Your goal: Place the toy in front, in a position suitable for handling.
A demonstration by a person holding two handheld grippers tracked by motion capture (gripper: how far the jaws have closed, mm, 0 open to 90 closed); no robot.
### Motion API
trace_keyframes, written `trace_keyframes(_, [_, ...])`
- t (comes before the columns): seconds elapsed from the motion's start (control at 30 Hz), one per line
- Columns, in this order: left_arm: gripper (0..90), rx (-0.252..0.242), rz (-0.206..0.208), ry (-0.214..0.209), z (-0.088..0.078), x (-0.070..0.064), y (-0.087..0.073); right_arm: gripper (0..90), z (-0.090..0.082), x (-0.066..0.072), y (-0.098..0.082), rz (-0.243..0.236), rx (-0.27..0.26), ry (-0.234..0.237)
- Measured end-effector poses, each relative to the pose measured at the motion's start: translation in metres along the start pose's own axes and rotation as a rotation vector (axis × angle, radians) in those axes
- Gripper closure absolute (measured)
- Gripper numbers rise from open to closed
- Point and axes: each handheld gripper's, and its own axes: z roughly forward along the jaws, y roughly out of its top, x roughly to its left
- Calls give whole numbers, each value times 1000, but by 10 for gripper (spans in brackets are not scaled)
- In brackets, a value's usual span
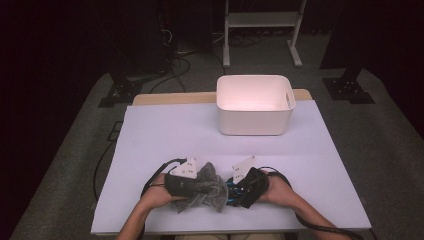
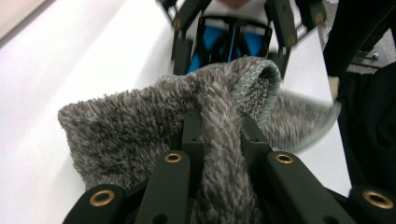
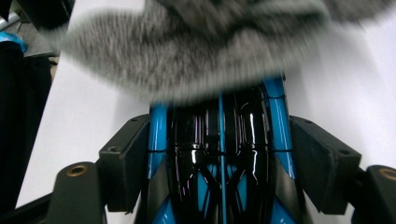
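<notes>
Desk (image 1: 165,135): a white-topped surface seen from the high view, with grey carpet around it and a white metal frame (image 1: 262,20) standing on the floor at 12 o'clock.

Storage bin (image 1: 254,104): a white rectangular plastic tub with rounded corners, upright and open-topped, at 1 o'clock on the desk, well apart from the hands.

Grey towel (image 1: 207,187): a fluffy, mottled grey cloth with a knit-edged hem, bunched at 6 o'clock near the desk's front edge, between the two grippers. In the left gripper view (image 2: 140,126) it drapes over and ahead of the jaws; in the right gripper view (image 3: 187,51), blurred, it hangs across the top of the frame.

Left gripper (image 1: 192,181): held in the person's left hand (image 1: 157,192), at 9 o'clock of the towel. Its jaws are closed narrowly on a fold of towel that runs between them (image 2: 223,140).

Right gripper (image 1: 234,190): held in the right hand (image 1: 277,189), at 3 o'clock of the towel, black with blue trim. Its own view shows the two tips pressed together with no gap, just below the towel; whether cloth is caught between them cannot be told.
</notes>
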Motion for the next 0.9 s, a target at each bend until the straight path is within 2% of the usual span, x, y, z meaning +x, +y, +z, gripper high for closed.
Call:
trace_keyframes(0.07, [771,-5,21,-23,6,-2,7,267,2,1,7,-21,-6,1])
trace_keyframes(0.1, [771,-1,29,-29,8,-2,9,267,5,1,11,-38,8,-1])
trace_keyframes(0.13, [771,19,47,-27,12,-3,12,266,7,1,12,-48,22,-5])
trace_keyframes(0.17, [770,36,51,-24,15,-4,13,265,8,0,12,-44,9,3])
trace_keyframes(0.3, [770,57,53,-26,19,-4,9,257,7,-2,8,-15,-10,15])
trace_keyframes(0.37, [771,55,48,-22,19,-4,7,226,3,-1,3,20,-12,13])
trace_keyframes(0.63, [770,43,28,-29,17,-3,4,191,-27,3,-30,100,-55,-41])
trace_keyframes(0.77, [771,59,47,-47,26,-4,19,208,-24,4,-34,101,-61,-42])
trace_keyframes(0.9, [771,72,86,-70,36,-5,37,217,-18,5,-32,74,-55,-47])
